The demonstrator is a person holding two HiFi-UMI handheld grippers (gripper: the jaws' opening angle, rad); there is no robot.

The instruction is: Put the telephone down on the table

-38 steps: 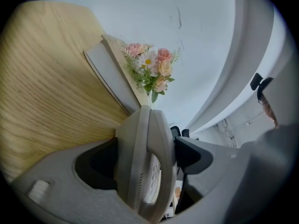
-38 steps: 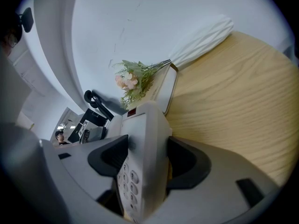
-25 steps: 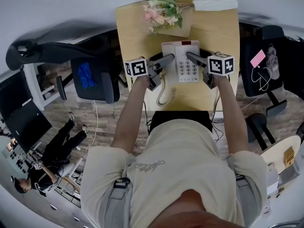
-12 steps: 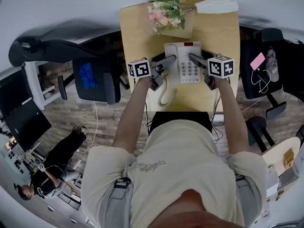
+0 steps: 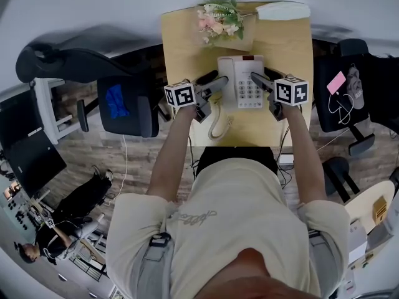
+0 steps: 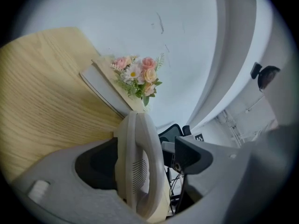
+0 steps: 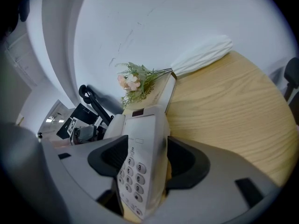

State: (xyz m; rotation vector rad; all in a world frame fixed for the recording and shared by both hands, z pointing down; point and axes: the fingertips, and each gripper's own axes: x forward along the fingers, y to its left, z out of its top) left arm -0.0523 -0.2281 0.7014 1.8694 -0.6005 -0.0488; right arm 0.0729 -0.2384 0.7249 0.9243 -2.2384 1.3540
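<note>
The white telephone [image 5: 240, 80] sits at the middle of the wooden table [image 5: 293, 48], its coiled cord [image 5: 217, 124] trailing toward me. My left gripper [image 5: 215, 83] is at the phone's left edge. In the left gripper view the handset [image 6: 138, 167] stands between the jaws, against the left pad, with a thin gap before the right finger [image 6: 189, 155]. My right gripper [image 5: 259, 80] is at the phone's right side. Its pads close on the keypad body [image 7: 140, 167] in the right gripper view. Whether the phone rests on the wood or hangs just above it is unclear.
A flower bunch on a flat book [image 5: 221, 20] and a white cloth roll [image 5: 282, 10] lie at the table's far end. A dark office chair [image 5: 121, 101] stands to the left, another chair with a pink item [image 5: 340, 83] to the right. The wall runs behind the table.
The left gripper's marker cube has drifted slightly left and toward me. The telephone and the right gripper sit almost where they were.
</note>
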